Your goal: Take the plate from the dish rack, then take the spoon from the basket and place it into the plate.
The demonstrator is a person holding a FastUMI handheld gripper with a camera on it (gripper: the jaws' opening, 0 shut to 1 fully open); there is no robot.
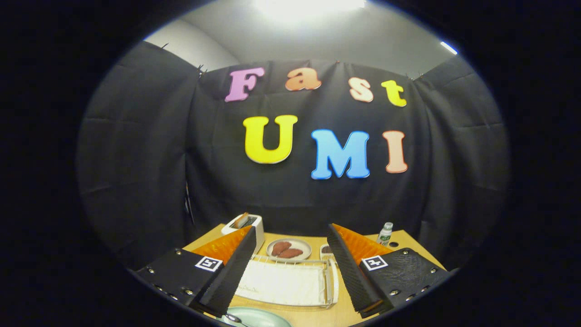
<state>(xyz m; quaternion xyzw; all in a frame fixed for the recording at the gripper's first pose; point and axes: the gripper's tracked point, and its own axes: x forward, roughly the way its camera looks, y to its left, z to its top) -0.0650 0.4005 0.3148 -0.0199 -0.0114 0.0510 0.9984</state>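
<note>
Gripper view, lower part of the frame: my claw (290, 268) is spread wide, nothing between the fingers. Each finger (229, 277) is a flat black wedge with a ribbed black pad on its inner face and an orange ridged panel toward the tip; a square black-and-white marker sits on each black body.

Tabletop (317, 315) is pale wood, smooth and matte.

Dish rack (290, 284), low centre of the frame between my fingers: white wire frame, roughly rectangular, with a cream, cloth-like mat lying flat inside it. Its wire rim is clearest along the far and right sides.

Plate (256, 318), bottom centre of the frame, just nearer than the rack and beside the left finger's base: pale green, glossy, round rim, lying flat on the tabletop, partly cut off by the frame edge. A small shiny metal piece rests at its left rim; cannot tell what it is.

Beyond the rack, centre: a second, beige dish (289, 249) carrying two reddish-brown lumps. Left of it, a white boxy toaster (247, 225) with something tan sticking up from its slot. Right of centre, a small clear bottle (385, 233) with a white cap stands upright near the booth wall.
</note>
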